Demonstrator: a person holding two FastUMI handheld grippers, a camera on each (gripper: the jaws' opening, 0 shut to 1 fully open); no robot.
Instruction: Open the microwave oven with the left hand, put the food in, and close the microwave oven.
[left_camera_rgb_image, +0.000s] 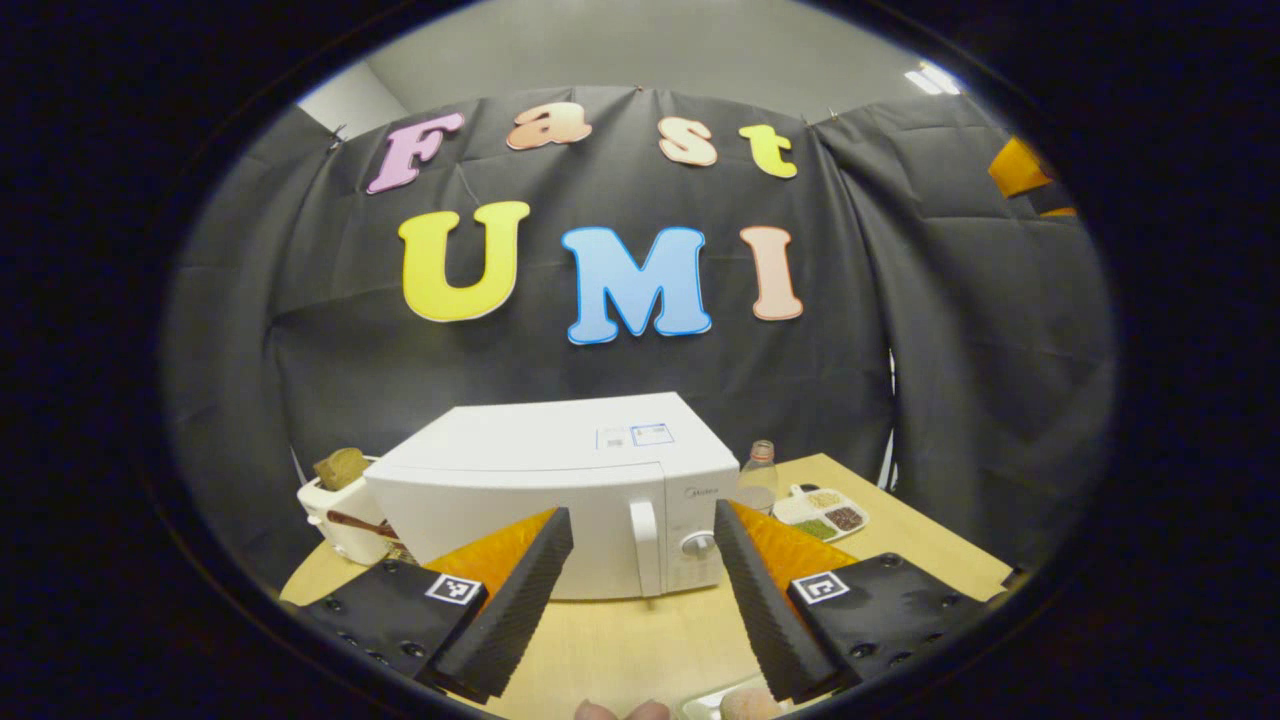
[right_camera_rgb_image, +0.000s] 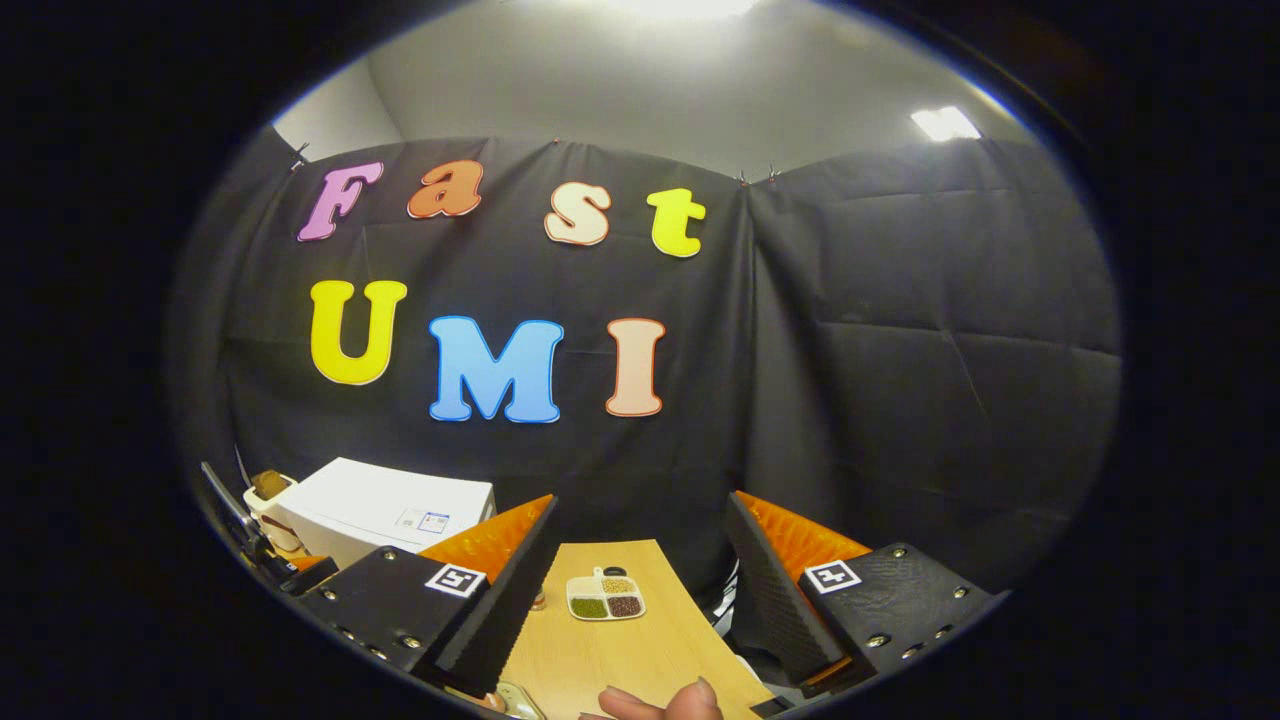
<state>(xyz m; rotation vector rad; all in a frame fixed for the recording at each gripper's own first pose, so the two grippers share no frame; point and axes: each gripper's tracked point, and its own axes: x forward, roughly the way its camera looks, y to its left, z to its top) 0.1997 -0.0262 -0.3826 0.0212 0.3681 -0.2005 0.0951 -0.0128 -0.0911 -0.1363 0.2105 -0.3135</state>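
The white microwave (left_camera_rgb_image: 530, 490) stands on the wooden table (left_camera_rgb_image: 640, 640) with its door closed; its vertical handle (left_camera_rgb_image: 645, 545) and a knob (left_camera_rgb_image: 697, 545) face me. My left gripper (left_camera_rgb_image: 640, 518) is open a short way in front of the door, holding nothing. At the bottom edge of the left gripper view lies pale food (left_camera_rgb_image: 745, 705) on a white plate. In the right gripper view the microwave (right_camera_rgb_image: 380, 515) sits to the far left. My right gripper (right_camera_rgb_image: 640, 512) hangs open and empty above the table (right_camera_rgb_image: 610, 655).
A white toaster (left_camera_rgb_image: 335, 505) with bread stands left of the microwave. To the microwave's right are a small bottle (left_camera_rgb_image: 762, 465) and a divided dish of grains (left_camera_rgb_image: 822, 512), the dish (right_camera_rgb_image: 605, 597) also ahead of my right gripper. A person's fingertips (right_camera_rgb_image: 670, 705) show at the bottom edge.
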